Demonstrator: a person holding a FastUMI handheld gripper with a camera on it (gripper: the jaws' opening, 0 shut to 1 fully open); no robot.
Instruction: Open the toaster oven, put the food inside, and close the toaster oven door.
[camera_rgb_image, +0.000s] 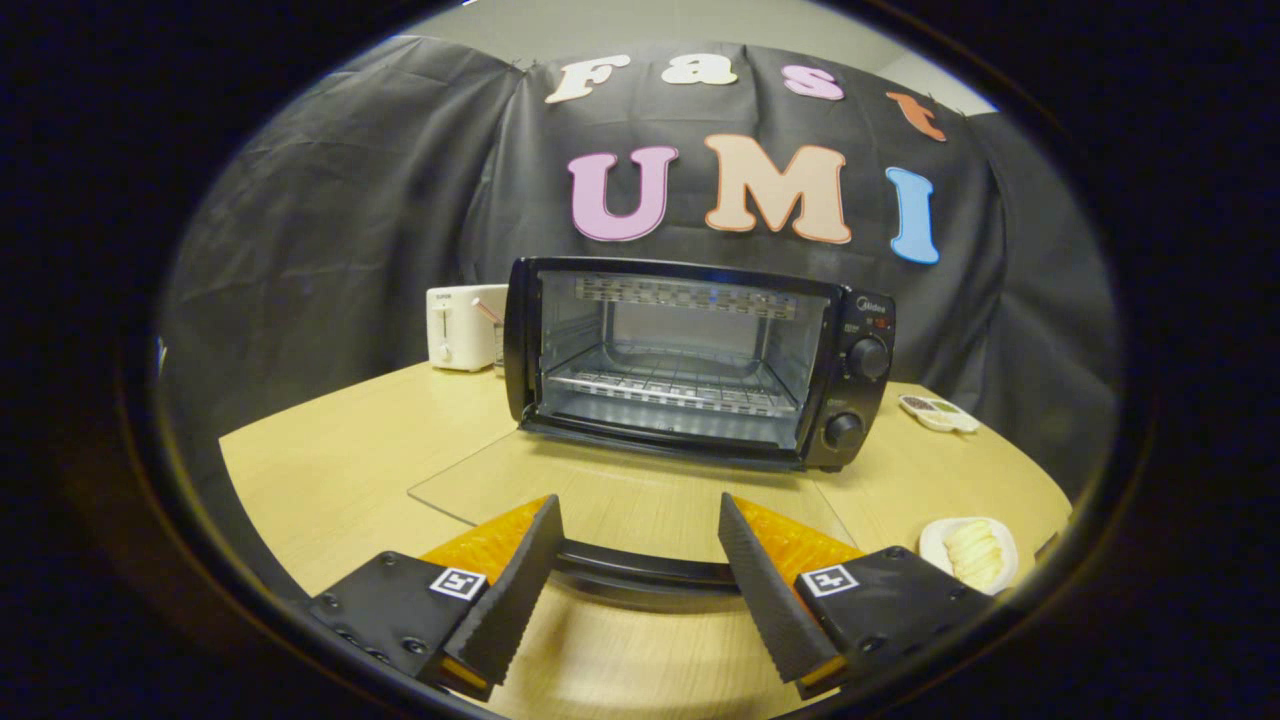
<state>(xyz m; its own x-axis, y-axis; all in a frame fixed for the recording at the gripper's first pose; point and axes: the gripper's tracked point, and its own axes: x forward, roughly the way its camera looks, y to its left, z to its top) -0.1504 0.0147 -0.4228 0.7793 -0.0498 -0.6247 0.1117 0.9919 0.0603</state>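
Fingers of the gripper (635, 560) are standing wide apart, and nothing is being held between them. They are hovering above the toaster oven door (600, 500), which is lying fully open and flat over the table (330, 460). The door is of clear glass, so the wood grain is showing through it. Its dark handle (640, 572) is running across the gap between the two fingers, close to their inner faces, but I cannot tell if either finger is touching it.

Beyond the fingers, at the far end of the glass door, the toaster oven (700, 360) is sitting on the table with its front facing the gripper. Its inside is showing a wire rack (670, 385), and no food is lying on it. Two round knobs (868, 357) are sitting one above the other on the panel at its right side.

To the right of the right finger, near the table edge, a small white plate (932, 545) is carrying the food (975, 553), some pale yellow pieces. Farther back on that side, just beside the oven, a small white dish (938, 412) with two compartments is resting. To the left of the oven, a white pop-up toaster (463, 327) is standing at the far side of the table.
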